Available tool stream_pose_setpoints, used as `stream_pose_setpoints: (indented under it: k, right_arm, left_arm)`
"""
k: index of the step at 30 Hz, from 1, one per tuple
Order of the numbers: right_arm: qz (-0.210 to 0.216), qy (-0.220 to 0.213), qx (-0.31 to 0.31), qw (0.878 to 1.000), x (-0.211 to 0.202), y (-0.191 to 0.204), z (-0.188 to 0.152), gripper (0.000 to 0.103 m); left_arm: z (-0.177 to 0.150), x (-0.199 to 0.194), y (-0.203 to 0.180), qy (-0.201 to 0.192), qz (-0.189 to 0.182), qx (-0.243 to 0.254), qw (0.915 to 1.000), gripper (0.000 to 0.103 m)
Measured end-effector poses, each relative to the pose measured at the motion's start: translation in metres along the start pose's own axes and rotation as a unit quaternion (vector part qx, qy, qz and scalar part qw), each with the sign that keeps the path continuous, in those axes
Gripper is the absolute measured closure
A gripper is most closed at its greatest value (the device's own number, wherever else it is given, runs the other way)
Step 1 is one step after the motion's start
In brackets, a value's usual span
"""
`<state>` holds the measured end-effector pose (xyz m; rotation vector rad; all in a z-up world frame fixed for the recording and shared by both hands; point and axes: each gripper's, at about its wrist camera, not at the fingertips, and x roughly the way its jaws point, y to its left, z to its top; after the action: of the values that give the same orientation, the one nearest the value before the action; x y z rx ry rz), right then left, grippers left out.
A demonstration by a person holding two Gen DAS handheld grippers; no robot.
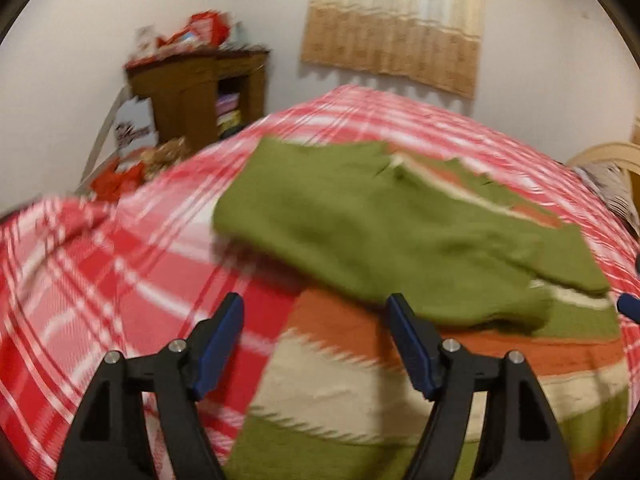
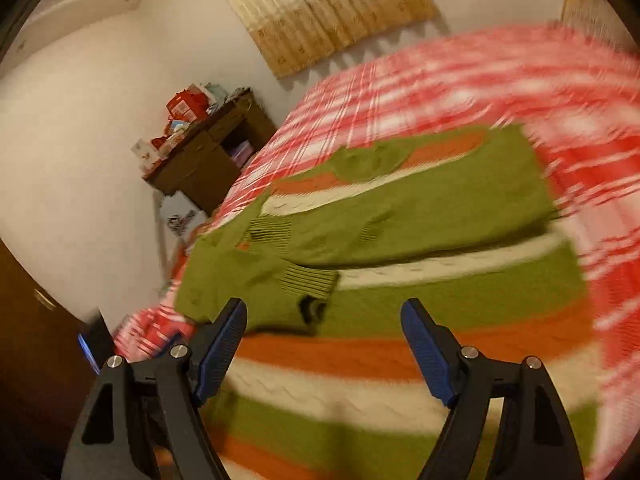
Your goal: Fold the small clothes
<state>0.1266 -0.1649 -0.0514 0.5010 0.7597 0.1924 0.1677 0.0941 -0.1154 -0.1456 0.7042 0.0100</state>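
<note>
Left wrist view. The left tongs [image 1: 316, 312] stand wide apart with nothing between the blue pads [image 1: 412, 344]; they hang just above the near left part of the striped sweater [image 1: 352, 372], which lies flat on the bed [image 1: 100, 280] with its red plaid cover. A green sleeve [image 1: 360, 232] is laid across the sweater's body from the left, its cuff end reaching toward the right edge. The picture is blurred, so fine creases cannot be read. A wooden cabinet [image 1: 192, 92] stands against the far wall, well apart from the work.

Right wrist view. The right tongs [image 2: 322, 316] are likewise spread, empty, and poised over the lower striped bands. Here both sleeves show folded inward over the chest, the ribbed cuff [image 2: 308, 278] of the nearer one lying just ahead of the left pad. The collar [image 2: 368, 160] lies at the far end.

Judgement. With sleeves in, the step in hand appears to be the crosswise fold, hem to collar. To do it well, each pair of tongs should pinch one hem corner through both layers, lift evenly, and carry the edge over without dragging the sleeves out of place. An uneven lift would likely skew the fold or pull the bed cover along.
</note>
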Motion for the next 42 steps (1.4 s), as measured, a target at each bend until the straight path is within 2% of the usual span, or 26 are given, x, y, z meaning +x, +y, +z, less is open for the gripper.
stream_pose_setpoints:
  k: [1, 3, 6, 9, 11, 12, 13, 14, 15, 16, 19, 24, 29, 32, 35, 38, 42]
  right_arm:
    - [0.009, 0.010, 0.016, 1.000, 0.014, -0.002, 0.004, 0.023]
    - [0.008, 0.021, 0.031, 0.999, 0.038, -0.004, 0.007, 0.023]
    - [-0.003, 0.030, -0.007, 1.000, 0.074, 0.011, 0.004, 0.023]
    - [-0.039, 0.059, -0.060, 0.996, 0.108, 0.031, -0.006, 0.024]
    - [-0.080, 0.048, -0.119, 0.988, 0.114, 0.048, -0.013, 0.050]
    - [-0.093, 0.052, -0.140, 0.984, 0.118, 0.054, -0.014, 0.070]
    - [-0.117, 0.056, -0.161, 0.978, 0.122, 0.059, -0.016, 0.073]
    - [-0.122, 0.055, -0.168, 0.977, 0.121, 0.058, -0.016, 0.076]
    - [-0.121, 0.056, -0.169, 0.976, 0.120, 0.058, -0.014, 0.087]
    - [-0.115, 0.056, -0.169, 0.977, 0.116, 0.056, -0.011, 0.093]
    - [-0.089, 0.035, -0.182, 0.979, 0.097, 0.066, 0.010, 0.093]
    - [-0.076, -0.035, -0.241, 0.967, 0.057, 0.107, 0.061, 0.093]
    - [-0.114, -0.106, -0.279, 0.948, 0.016, 0.123, 0.109, 0.093]
    - [-0.150, -0.132, -0.277, 0.940, -0.005, 0.105, 0.131, 0.093]
    - [-0.198, -0.136, -0.282, 0.929, -0.013, 0.073, 0.140, 0.093]
    - [-0.230, -0.109, -0.271, 0.928, -0.003, 0.027, 0.137, 0.093]
    - [-0.279, -0.053, -0.240, 0.928, 0.030, -0.042, 0.120, 0.093]
  left_arm:
    - [-0.005, -0.001, 0.002, -0.009, -0.008, -0.004, 0.9999, 0.028]
    - [-0.004, -0.004, -0.001, -0.010, -0.024, -0.001, 0.9997, 0.017]
    - [-0.003, -0.001, -0.006, -0.007, -0.021, 0.012, 0.9997, 0.011]
    - [-0.002, 0.001, -0.008, -0.004, -0.019, 0.019, 0.9996, 0.008]
    - [-0.002, 0.002, -0.008, -0.004, -0.024, 0.018, 0.9995, 0.006]
    - [-0.002, 0.003, -0.008, -0.003, -0.026, 0.019, 0.9995, 0.004]
    - [-0.002, 0.004, -0.010, -0.002, -0.025, 0.022, 0.9994, 0.003]
    - [-0.002, 0.004, -0.010, 0.000, -0.023, 0.025, 0.9994, 0.002]
    - [-0.002, 0.004, -0.012, 0.001, -0.022, 0.029, 0.9993, 0.001]
    - [-0.001, 0.005, -0.013, 0.001, -0.022, 0.030, 0.9993, 0.000]
    - [-0.001, 0.005, -0.011, 0.001, -0.023, 0.029, 0.9993, 0.000]
    - [-0.001, 0.005, -0.011, 0.002, -0.023, 0.029, 0.9993, 0.000]
    - [-0.001, 0.006, -0.011, 0.001, -0.023, 0.029, 0.9993, 0.000]
    - [-0.001, 0.007, -0.009, 0.001, -0.023, 0.029, 0.9993, 0.000]
    - [-0.001, 0.007, -0.009, 0.001, -0.021, 0.030, 0.9993, 0.000]
    - [-0.002, 0.006, -0.009, 0.001, -0.019, 0.032, 0.9993, 0.000]
    - [-0.002, 0.006, -0.009, 0.001, -0.018, 0.033, 0.9993, 0.000]
